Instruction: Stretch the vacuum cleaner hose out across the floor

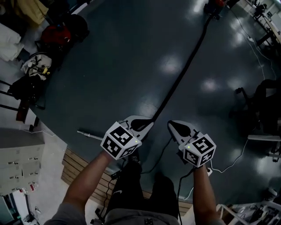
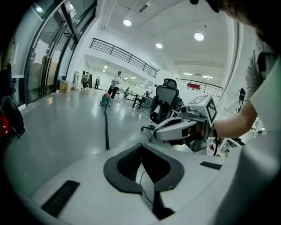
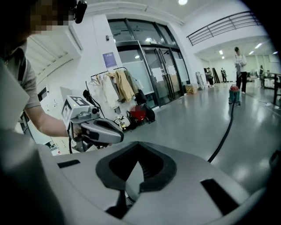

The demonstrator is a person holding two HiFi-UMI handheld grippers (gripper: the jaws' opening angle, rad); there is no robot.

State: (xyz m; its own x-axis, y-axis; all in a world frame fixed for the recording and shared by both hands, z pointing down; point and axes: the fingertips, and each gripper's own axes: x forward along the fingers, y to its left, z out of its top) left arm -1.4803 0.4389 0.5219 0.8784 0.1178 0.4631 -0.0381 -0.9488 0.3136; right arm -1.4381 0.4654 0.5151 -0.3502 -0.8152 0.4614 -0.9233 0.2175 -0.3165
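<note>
The slim black hose (image 1: 184, 70) lies in a gentle curve across the glossy grey floor (image 1: 123, 66) toward its far edge, while my left claw (image 1: 147, 124) and right claw (image 1: 174, 127) are closed, holding nothing.

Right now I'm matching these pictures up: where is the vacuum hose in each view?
Head view: hose runs diagonally from top right to centre.
Left gripper view: hose left of centre, running straight away.
Right gripper view: hose at right, curving.
Shared landmark: vacuum cleaner at its far end.
</note>
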